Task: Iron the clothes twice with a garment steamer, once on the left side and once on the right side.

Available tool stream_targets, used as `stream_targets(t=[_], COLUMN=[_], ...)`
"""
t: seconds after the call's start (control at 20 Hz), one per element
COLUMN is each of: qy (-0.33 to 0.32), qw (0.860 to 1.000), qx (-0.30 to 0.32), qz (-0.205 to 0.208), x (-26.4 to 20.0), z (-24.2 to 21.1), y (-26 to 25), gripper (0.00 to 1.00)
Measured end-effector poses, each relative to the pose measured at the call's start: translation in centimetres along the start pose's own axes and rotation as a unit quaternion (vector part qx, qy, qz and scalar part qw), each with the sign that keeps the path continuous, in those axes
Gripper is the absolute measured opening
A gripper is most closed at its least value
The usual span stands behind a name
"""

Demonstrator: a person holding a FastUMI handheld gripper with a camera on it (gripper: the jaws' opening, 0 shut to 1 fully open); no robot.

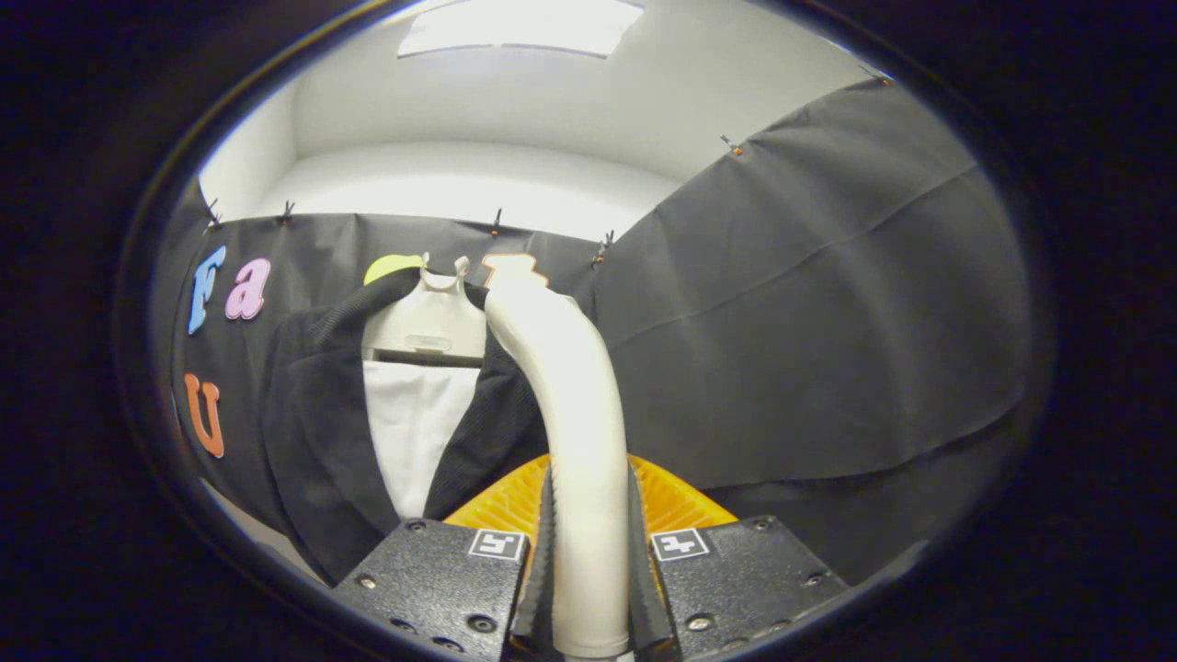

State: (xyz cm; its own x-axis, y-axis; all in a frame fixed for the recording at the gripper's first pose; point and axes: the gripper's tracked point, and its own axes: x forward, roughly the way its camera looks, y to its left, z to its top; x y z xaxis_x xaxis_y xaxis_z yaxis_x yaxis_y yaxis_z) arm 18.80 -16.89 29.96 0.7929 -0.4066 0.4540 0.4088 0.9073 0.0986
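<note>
Fingers (588, 588) clamp steamer handle (575, 405) beside dark jacket (322, 441), no legible writing.

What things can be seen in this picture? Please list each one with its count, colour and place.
steamer: one, white, its handle between the fingers, rising ahead and bending toward the jacket
jacket: one, dark, on the hanger, beyond the fingers to the left
shirt: one, white, inside the open jacket
hanger: one, white, at the jacket's collar
cloth wall: black, behind everything
ceiling light: one, white, overhead
tool: one, shut on the steamer
</note>
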Motion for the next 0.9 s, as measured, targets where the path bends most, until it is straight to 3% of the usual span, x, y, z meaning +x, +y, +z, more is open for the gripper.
stream_targets(t=[0.15, 0.5, 0.9], qy=[-0.020, -0.037, -0.013], qw=[1.000, 0.999, 0.999], qx=[0.004, -0.009, -0.049], qz=[0.016, 0.002, 0.004], x=[2.9, 7.9, 6.9], z=[1.6, 3.8, 0.6], y=[0.6, 0.1, 0.7], gripper=[0.37, 0.37, 0.37])
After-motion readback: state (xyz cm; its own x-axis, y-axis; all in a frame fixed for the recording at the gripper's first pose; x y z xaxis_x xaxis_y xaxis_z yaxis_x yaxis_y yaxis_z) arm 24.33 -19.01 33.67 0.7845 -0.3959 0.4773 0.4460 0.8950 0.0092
